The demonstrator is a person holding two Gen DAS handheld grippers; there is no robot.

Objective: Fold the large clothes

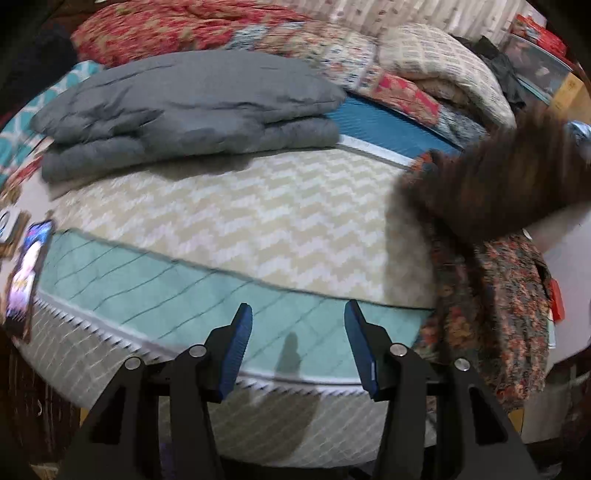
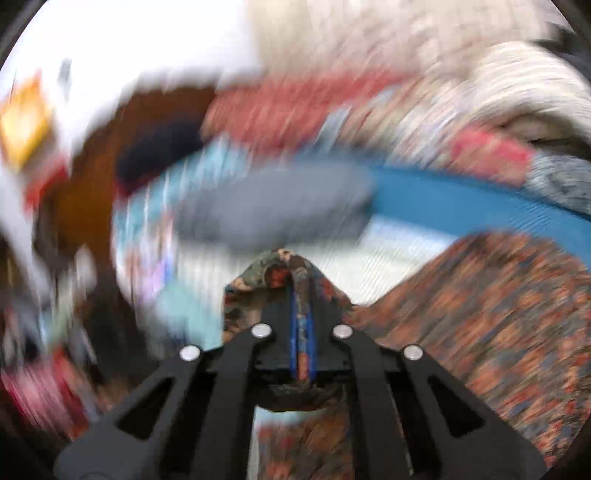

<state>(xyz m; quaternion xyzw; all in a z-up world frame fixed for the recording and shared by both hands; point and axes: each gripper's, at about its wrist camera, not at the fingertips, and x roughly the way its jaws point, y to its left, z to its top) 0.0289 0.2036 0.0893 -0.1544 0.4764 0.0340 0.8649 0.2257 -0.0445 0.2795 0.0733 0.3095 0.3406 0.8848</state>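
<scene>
**Right gripper clamps the floral garment; left gripper hangs free above the bed's near edge**

The left gripper (image 1: 298,345) has its blue-padded fingers (image 1: 236,347) spread wide apart with nothing between them. It hangs over the near edge of the bed (image 1: 258,214), above a pale teal quilted strip (image 1: 177,284) that runs along that edge. Beyond the strip lies a cream zigzag-patterned cover (image 1: 240,206).

The floral garment (image 1: 491,295), dark with orange and red flowers, is bunched at the right edge of the bed and hangs down over its side. Part of it is lifted and blurred above the right corner. In the right wrist view the right gripper (image 2: 302,291) has its fingers pressed together on a fold of this garment (image 2: 491,317); cloth pokes out above the tips and below the pads, and the rest spreads to the right. That view is heavily smeared, so little else can be made out.

A folded grey blanket (image 1: 192,110) sits toward the far left of the bed, on the zigzag cover. Just beside it to the right is a blue sheet (image 1: 388,129). Along the far edge lie red patterned quilts (image 1: 177,29) and a cream bundle (image 1: 443,62). A phone (image 1: 27,273) with a lit screen rests at the left edge.
</scene>
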